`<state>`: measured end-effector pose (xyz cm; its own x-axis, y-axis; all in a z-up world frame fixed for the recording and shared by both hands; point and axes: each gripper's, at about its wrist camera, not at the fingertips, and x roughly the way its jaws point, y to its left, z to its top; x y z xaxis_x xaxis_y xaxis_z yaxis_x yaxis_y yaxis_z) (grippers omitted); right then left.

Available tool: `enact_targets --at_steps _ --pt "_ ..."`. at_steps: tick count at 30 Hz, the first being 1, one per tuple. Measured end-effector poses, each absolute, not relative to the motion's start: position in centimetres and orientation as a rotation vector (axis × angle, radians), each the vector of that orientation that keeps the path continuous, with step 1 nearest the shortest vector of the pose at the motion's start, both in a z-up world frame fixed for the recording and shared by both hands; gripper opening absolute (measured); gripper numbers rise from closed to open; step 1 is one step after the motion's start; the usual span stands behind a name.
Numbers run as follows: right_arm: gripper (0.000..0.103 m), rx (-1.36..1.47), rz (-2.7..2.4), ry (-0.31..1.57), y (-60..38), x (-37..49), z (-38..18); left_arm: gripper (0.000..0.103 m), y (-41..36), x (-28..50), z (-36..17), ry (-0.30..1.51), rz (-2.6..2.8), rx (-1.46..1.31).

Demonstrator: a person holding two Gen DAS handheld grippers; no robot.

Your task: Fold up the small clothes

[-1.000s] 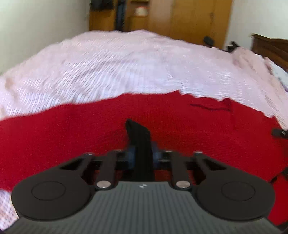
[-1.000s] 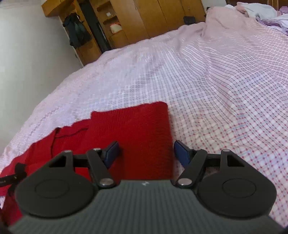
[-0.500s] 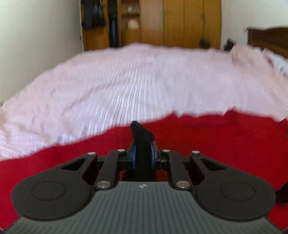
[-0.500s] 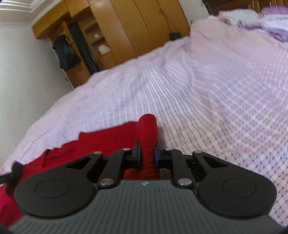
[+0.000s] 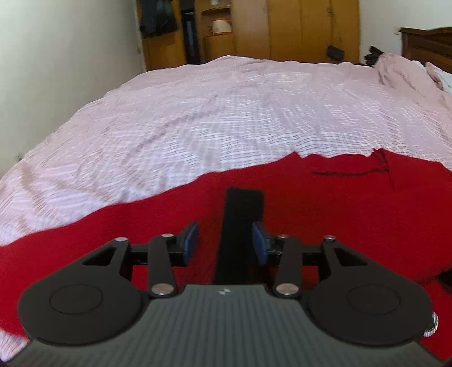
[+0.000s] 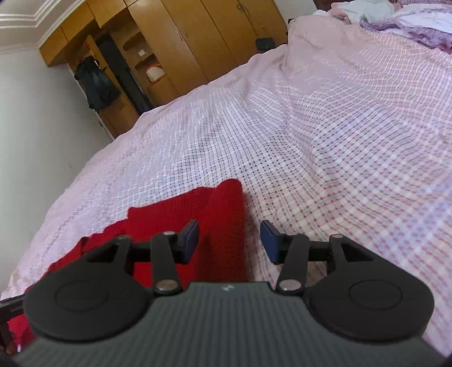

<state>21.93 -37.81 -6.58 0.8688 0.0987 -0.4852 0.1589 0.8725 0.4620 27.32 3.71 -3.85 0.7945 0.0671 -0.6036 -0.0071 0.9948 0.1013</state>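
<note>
A red knitted garment [image 5: 325, 214] lies flat on the pink checked bedspread [image 5: 226, 113]. My left gripper [image 5: 224, 244] is open just above it. A black strip of fabric [image 5: 240, 225] stands up between the blue pads, close to the right pad; I cannot tell if it touches. In the right wrist view the garment [image 6: 169, 220] ends in a raised folded ridge [image 6: 226, 214]. My right gripper [image 6: 228, 240] is open over that ridge and holds nothing.
The bedspread [image 6: 325, 141] stretches far ahead and right. Wooden wardrobes [image 6: 197, 42] and hanging dark clothes [image 6: 96, 82] stand past the bed's far end. A pile of bedding [image 6: 409, 25] lies at the far right. A white wall [image 5: 56, 70] runs along the left.
Both grippers were shut half a second ago, left on the black strip and right on the red ridge. Both have opened and let go. The right one was open one second ago.
</note>
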Motion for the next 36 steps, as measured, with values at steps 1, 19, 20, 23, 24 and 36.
enact_targets --at_steps 1,19,20,23,24,36 --pt "0.051 0.513 -0.031 0.524 -37.8 21.3 -6.2 0.051 4.3 26.7 -3.7 0.657 0.047 0.083" --pt "0.061 0.4 0.079 0.589 -33.7 9.1 -2.1 0.053 15.6 16.2 -1.6 0.77 0.289 -0.108" --pt "0.061 0.395 0.081 0.597 -33.4 8.7 -2.1 0.054 16.3 15.5 -1.6 0.773 0.297 -0.122" --pt "0.061 0.37 0.09 0.615 -31.8 7.3 -2.4 0.057 18.4 13.8 -1.8 0.777 0.315 -0.165" --pt "0.061 0.359 0.097 0.619 -31.2 6.8 -2.5 0.057 19.0 13.5 -1.9 0.778 0.322 -0.172" --pt "0.06 0.315 0.098 0.656 -26.2 4.2 -4.0 0.062 27.7 12.6 -2.9 0.72 0.464 -0.344"
